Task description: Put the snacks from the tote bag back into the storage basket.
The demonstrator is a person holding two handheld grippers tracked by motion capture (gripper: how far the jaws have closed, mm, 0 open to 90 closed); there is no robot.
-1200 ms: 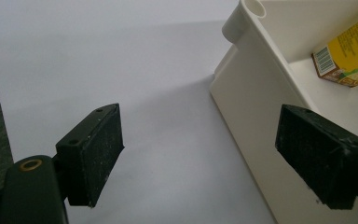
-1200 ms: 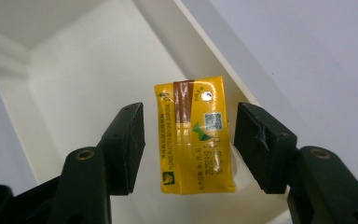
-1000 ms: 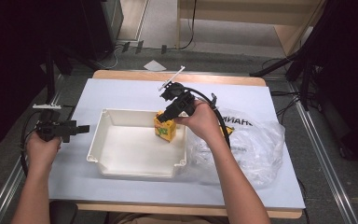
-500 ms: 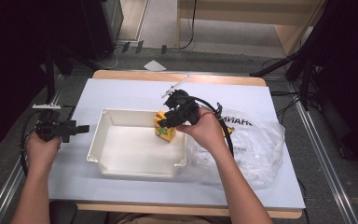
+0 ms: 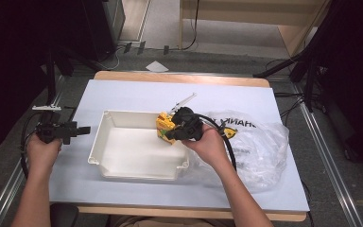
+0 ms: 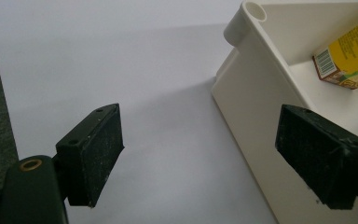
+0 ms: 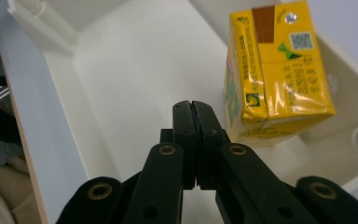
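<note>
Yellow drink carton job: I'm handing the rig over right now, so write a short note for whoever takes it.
Right gripper: fingers shut on nothing, beside the yellow drink carton.
Left gripper: open, idle over the table just outside the tray's left wall.
Carton: in the white tray, at its far right corner.
Plastic bag: right of the tray, on the table.
Done: carton is in the tray, released.
Left: draw the right gripper out; I cannot tell whether the bag holds more.

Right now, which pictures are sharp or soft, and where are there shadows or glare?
High view: soft overall, with dark surroundings beyond the lit table. Left gripper view: the left gripper looks sharp, and the white tray casts a soft shadow. Right gripper view: glare on the glossy yellow carton, near jaws slightly blurred.
</note>
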